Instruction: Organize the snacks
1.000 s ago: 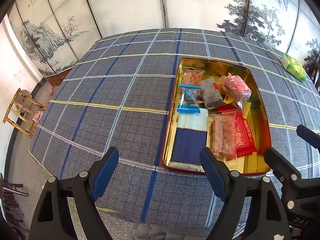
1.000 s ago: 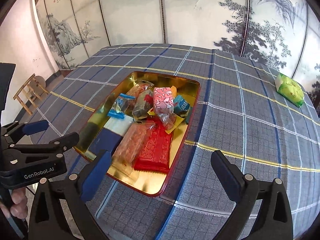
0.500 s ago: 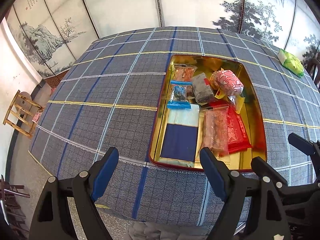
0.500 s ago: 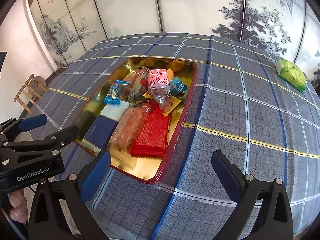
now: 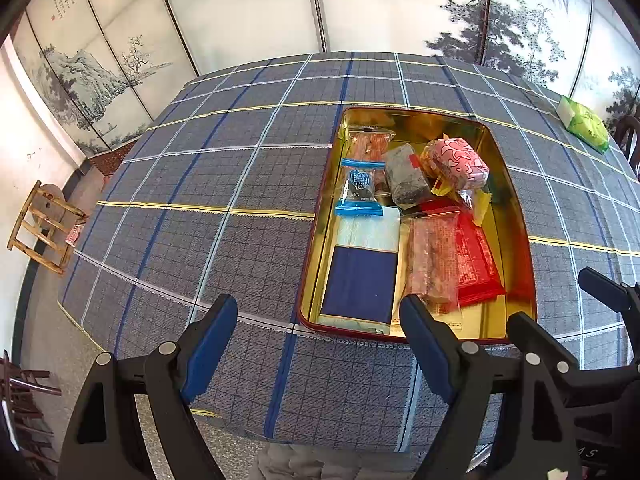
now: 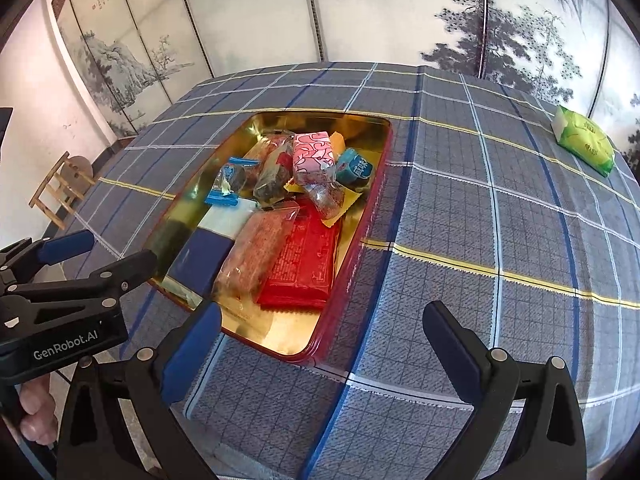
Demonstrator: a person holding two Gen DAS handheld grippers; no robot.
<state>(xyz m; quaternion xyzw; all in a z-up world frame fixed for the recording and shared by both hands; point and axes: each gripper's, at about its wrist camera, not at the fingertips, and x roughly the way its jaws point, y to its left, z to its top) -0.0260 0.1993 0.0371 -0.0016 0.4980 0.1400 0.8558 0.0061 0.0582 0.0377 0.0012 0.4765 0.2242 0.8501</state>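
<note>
Here, the gold tin tray (image 5: 516,216) with its red rim is sitting on the blue plaid tablecloth (image 5: 224,184), filling the right half of the left wrist view and the centre left of the right wrist view. Inside it, a navy and pale blue packet (image 5: 360,272) is lying along the tray's left side, with a clear packet of reddish bars (image 5: 430,258) just beside it and partly overlapping a flat red packet (image 5: 478,258). Higher in the frame, a small blue-edged candy wrapper (image 5: 359,192), a dark wrapped cake (image 5: 405,174) and a pink patterned packet (image 5: 460,162) are crowding together, and a teal wrapped sweet (image 6: 354,168) is showing in the right wrist view against the tray's right wall. A green packet (image 6: 584,140) is lying apart on the cloth near the upper right of both views. The left gripper (image 5: 316,340) is hovering at the bottom of its frame with its blue pads spread wide and nothing between them, its right pad over the tray's near rim. The right gripper (image 6: 320,344) is likewise gaping and empty, hanging over the tray's near corner.
</note>
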